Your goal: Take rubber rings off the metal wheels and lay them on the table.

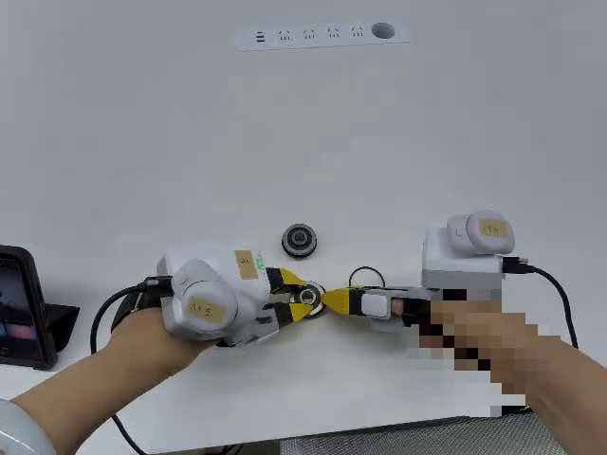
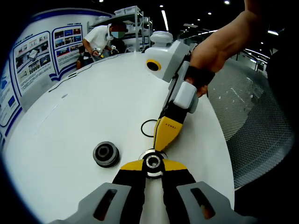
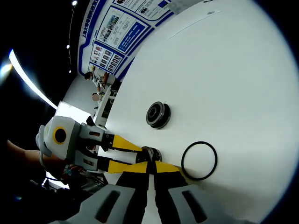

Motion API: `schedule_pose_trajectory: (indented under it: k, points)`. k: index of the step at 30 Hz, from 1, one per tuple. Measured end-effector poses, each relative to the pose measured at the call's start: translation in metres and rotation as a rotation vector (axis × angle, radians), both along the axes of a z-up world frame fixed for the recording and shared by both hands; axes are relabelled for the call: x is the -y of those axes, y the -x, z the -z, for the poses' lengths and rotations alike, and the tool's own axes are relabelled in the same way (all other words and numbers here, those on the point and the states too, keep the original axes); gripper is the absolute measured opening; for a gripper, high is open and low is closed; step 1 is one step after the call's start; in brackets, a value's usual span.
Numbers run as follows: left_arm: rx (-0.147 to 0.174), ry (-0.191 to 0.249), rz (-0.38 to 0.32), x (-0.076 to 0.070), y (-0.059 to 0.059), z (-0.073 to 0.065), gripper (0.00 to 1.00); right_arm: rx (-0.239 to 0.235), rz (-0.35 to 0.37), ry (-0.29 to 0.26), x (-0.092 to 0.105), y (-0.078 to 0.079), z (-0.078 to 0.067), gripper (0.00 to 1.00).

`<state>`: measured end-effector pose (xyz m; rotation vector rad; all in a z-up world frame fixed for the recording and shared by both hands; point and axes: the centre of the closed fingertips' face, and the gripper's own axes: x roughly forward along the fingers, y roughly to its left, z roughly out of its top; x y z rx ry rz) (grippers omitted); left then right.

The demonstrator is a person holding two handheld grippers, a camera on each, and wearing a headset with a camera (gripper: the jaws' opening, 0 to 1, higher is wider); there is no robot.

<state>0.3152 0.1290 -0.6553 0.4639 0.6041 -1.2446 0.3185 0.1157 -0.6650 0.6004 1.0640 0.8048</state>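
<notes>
Left gripper jaws clamped on small silver metal wheel, lower centre of head view; I see right gripper jaws together, tips at wheel's right edge.

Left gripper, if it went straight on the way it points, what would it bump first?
The right gripper. The left gripper is shut on a small silver metal wheel, and the right gripper's shut yellow tip meets that wheel from straight ahead, seemingly touching it.
</notes>
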Motion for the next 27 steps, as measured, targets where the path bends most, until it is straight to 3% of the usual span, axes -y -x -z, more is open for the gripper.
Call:
schedule_pose_trajectory:
  k: [27]
  points:
    - [-0.002,0.003,0.001,0.0,0.0006,0.0001,0.12,0.034,-0.015,0.019,-0.001,0.0002,-0.0051,0.02]
